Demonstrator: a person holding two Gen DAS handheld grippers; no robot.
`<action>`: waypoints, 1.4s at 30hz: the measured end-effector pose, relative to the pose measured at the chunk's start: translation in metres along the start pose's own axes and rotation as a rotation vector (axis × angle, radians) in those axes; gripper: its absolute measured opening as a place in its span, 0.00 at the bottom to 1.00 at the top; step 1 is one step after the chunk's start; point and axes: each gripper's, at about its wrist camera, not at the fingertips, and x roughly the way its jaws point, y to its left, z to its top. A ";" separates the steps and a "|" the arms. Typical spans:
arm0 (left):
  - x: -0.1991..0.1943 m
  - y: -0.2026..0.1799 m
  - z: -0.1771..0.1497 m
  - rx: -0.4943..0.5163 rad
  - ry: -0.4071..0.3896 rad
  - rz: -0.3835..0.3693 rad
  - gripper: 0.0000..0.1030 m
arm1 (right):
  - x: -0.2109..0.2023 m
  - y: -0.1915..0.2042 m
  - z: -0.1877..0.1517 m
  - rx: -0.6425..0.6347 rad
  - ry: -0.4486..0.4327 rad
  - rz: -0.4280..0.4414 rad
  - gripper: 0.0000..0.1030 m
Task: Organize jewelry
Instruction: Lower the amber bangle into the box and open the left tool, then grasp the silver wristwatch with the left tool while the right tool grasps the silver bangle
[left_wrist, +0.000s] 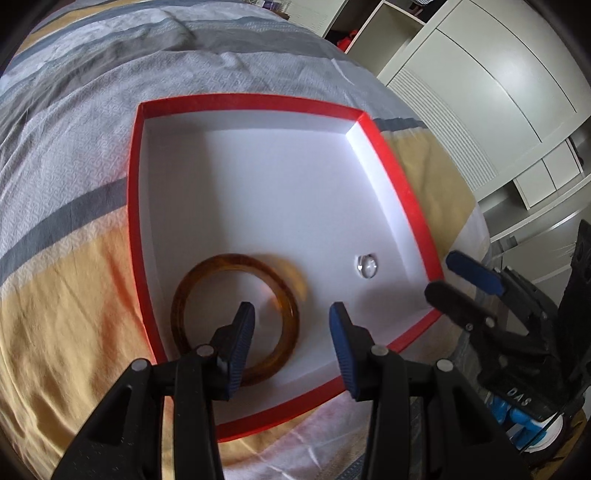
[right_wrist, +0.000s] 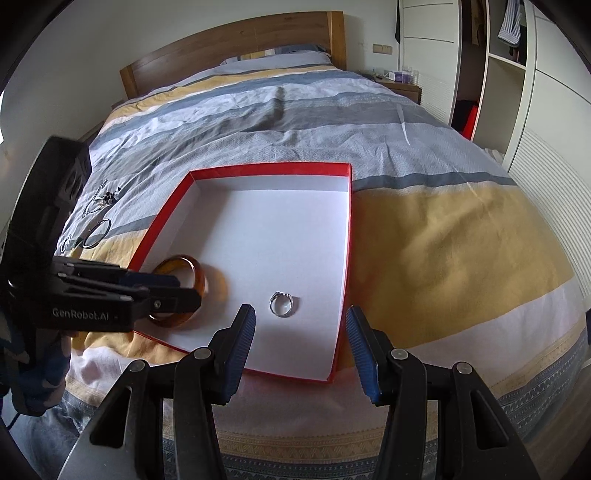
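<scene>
A shallow red box (left_wrist: 402, 184) with a white floor lies on the bed; it also shows in the right wrist view (right_wrist: 343, 266). An amber bangle (left_wrist: 184, 291) lies in its near left corner, also seen in the right wrist view (right_wrist: 201, 280). A silver ring (left_wrist: 366, 266) lies near the right wall, also in the right wrist view (right_wrist: 281, 305). My left gripper (left_wrist: 291, 317) is open just above the bangle, empty. My right gripper (right_wrist: 300, 321) is open and empty over the box's near edge, just short of the ring.
More jewelry lies on the striped duvet left of the box: a dark thin bangle (right_wrist: 96, 233), a chain (right_wrist: 94, 203) and small pieces (right_wrist: 108, 198). White wardrobes (left_wrist: 480, 92) stand to the right of the bed. A wooden headboard (right_wrist: 236, 48) is at the far end.
</scene>
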 end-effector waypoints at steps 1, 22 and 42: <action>0.000 0.001 -0.002 0.001 0.000 -0.002 0.39 | 0.001 0.000 0.000 0.000 0.002 0.000 0.49; -0.151 0.018 -0.094 0.002 -0.188 0.169 0.40 | -0.075 0.059 -0.001 -0.032 -0.099 0.002 0.49; -0.256 0.156 -0.241 -0.358 -0.314 0.344 0.40 | -0.102 0.195 -0.029 -0.185 -0.096 0.169 0.49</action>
